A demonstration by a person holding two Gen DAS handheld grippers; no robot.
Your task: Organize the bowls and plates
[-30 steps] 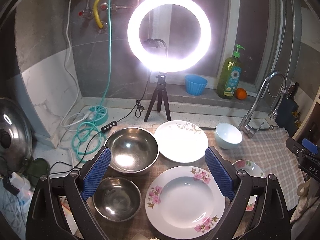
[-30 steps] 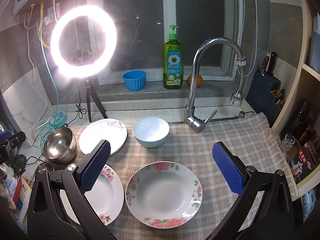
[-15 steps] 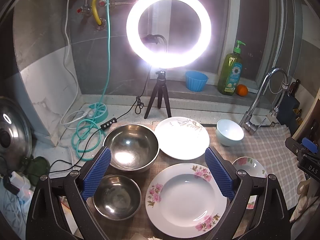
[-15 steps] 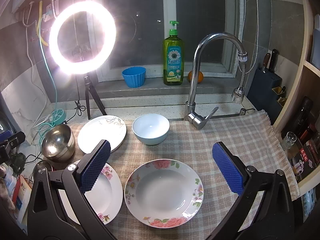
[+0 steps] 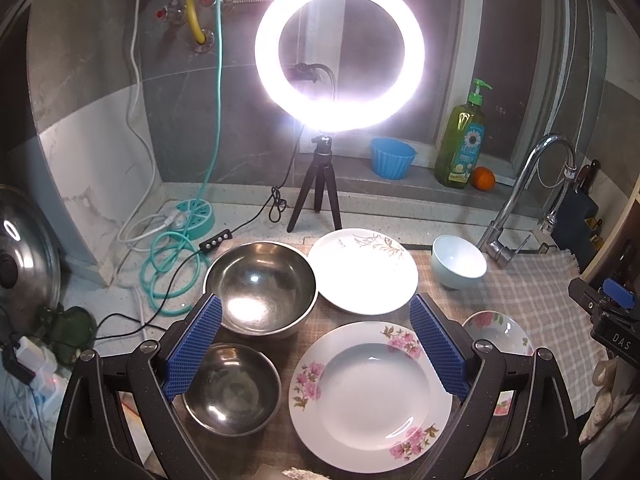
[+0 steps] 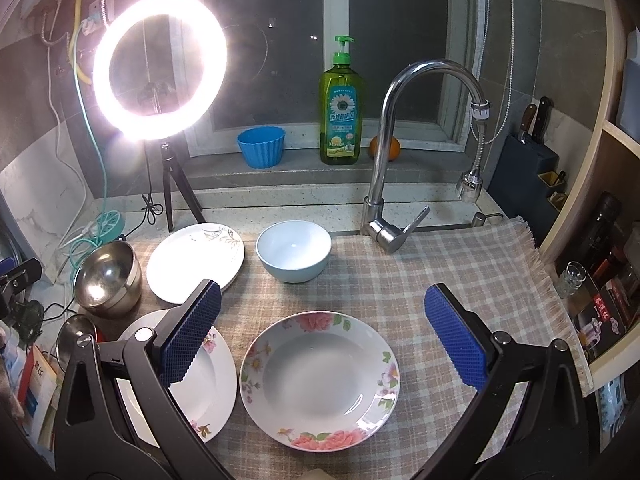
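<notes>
On the checked cloth under the wide-open, empty right gripper lies a flowered deep plate (glazed, slippery, breakable, probably heavy), best pinched at its rim, while the left gripper also gapes empty.

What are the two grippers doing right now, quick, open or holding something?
Left gripper: open, holding nothing, above the large floral plate.
Right gripper: open, holding nothing, above the floral soup plate.
</notes>
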